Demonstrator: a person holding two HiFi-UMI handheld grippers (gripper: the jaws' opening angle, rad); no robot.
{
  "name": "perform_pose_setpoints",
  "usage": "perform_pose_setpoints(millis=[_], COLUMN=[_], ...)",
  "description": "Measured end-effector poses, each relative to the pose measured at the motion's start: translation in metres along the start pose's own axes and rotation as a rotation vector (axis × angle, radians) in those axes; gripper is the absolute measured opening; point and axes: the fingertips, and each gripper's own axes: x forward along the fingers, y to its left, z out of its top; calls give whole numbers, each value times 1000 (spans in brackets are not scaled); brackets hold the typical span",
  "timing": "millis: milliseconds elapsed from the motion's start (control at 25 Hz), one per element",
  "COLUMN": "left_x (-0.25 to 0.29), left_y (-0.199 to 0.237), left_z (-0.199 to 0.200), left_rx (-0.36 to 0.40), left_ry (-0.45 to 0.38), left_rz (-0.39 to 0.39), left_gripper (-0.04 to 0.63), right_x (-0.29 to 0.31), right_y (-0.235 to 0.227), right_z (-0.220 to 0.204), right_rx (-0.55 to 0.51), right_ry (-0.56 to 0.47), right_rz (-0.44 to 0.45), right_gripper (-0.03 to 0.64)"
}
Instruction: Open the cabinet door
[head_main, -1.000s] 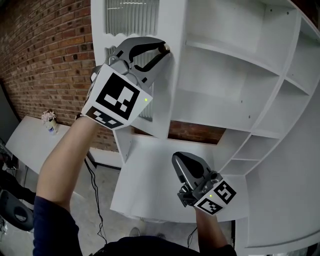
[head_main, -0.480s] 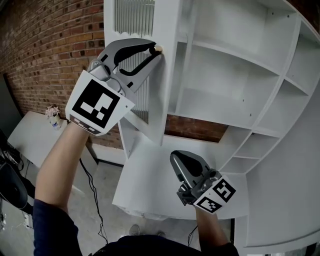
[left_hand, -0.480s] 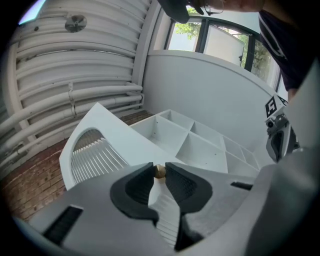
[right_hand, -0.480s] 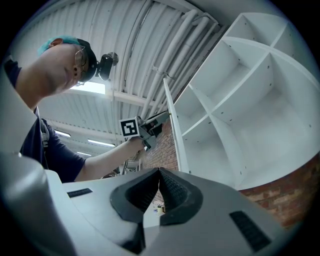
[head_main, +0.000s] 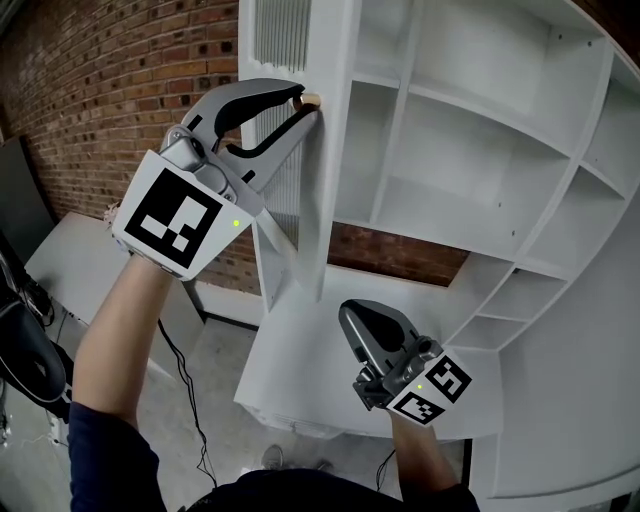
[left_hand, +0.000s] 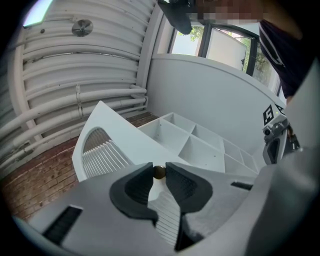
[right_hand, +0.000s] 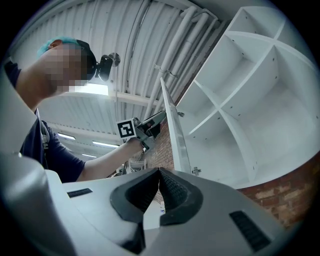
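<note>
— What sits between the jaws of your left gripper (left_hand: 159, 168)?

— A small round brown knob (left_hand: 159, 172), touching both dark ribbed tips. The jaws have just opened slightly around it.

— And beyond them?

— I see a white cabinet door (left_hand: 120, 132) with a ribbed panel just past the tips, and white open shelves (left_hand: 200, 145) further out, rightward.

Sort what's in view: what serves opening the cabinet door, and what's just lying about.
For the job: cabinet door; its knob; left claw, clamped on the knob, jaws just eased slightly wider.
Lying about: right claw, shut and empty; brick wall; side table; floor cables.
</note>
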Motion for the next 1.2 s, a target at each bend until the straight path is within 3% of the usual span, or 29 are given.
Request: perform_pose_setpoints(millis=[480,1200], left_x=[-50,-62], left_y=[19,25], left_z=[-7,-6], left_rx=[-12,2], left_ry=[0,11], left_rz=[24,59], left_gripper=[83,86], right_x=[29,23], right_y=[33,47], right_z=[-12,-8], right_rx=[-9,-11], right_ry=[11,10], right_rz=[27,17], right_gripper=[26,26])
